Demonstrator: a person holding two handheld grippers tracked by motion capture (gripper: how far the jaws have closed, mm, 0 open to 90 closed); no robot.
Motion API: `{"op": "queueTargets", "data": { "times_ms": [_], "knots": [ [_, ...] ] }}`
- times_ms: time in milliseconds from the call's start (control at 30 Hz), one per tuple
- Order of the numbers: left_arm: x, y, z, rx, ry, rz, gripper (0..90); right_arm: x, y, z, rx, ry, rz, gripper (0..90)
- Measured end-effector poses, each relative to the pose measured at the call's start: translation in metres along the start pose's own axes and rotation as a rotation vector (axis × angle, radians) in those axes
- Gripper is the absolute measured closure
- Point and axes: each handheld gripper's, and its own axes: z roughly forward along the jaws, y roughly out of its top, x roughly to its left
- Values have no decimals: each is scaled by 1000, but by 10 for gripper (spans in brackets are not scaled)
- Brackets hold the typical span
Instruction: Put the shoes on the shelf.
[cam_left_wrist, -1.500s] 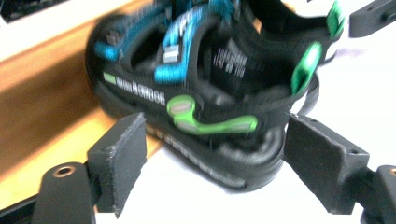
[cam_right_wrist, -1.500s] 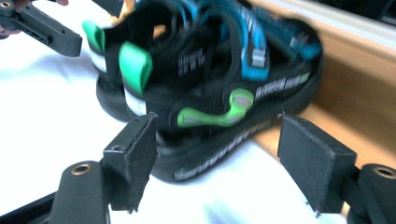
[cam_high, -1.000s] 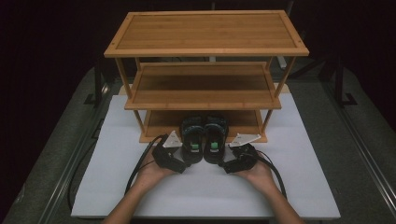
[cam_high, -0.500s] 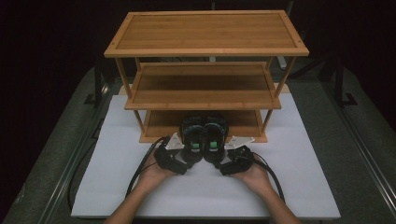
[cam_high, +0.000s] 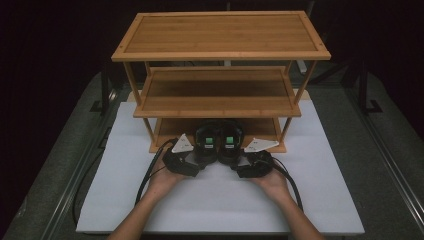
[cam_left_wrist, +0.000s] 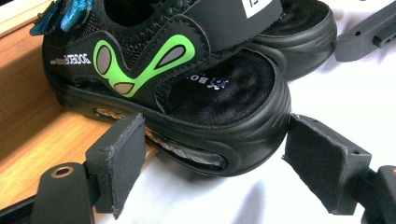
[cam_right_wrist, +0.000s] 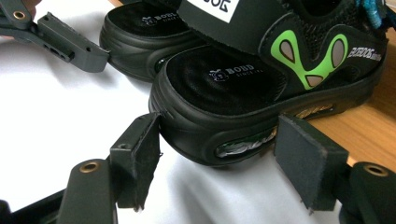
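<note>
Dark room, white-covered counter (cam_high: 320, 200), bamboo rack (cam_high: 220, 55); pair of sandals half on its bottom shelf, heels out; left gripper (cam_left_wrist: 212, 175) and right gripper (cam_right_wrist: 217, 161) just closing, fingers straddling each heel, not yet clamped; next, probably: squeeze firmly, then lift.

A: Changes, left gripper (cam_high: 196, 161)?
B: Moved up the frame from lower centre to the heel of the left sandal (cam_high: 207, 142); jaws have just been closing, heel (cam_left_wrist: 243, 135) between them, pads touching or just short.
A: Right gripper (cam_high: 239, 162)?
B: Likewise advanced to the right sandal (cam_high: 230, 142); jaws just narrowed around its heel (cam_right_wrist: 196, 135).
</note>
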Motion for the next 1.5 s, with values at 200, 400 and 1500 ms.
{"op": "queueTargets", "data": {
  "times_ms": [200, 400, 1500],
  "knots": [
    [9, 2, 5, 5, 1, -15, 229, -6, 4, 7, 2, -7, 1, 316],
    [20, 5, 10, -1, 3, -39, 262, -14, 10, 13, 10, -19, 4, 326],
    [56, 20, 26, -8, -5, -110, 494, -53, 23, 32, -23, -27, 70, 504]
  ]
}}
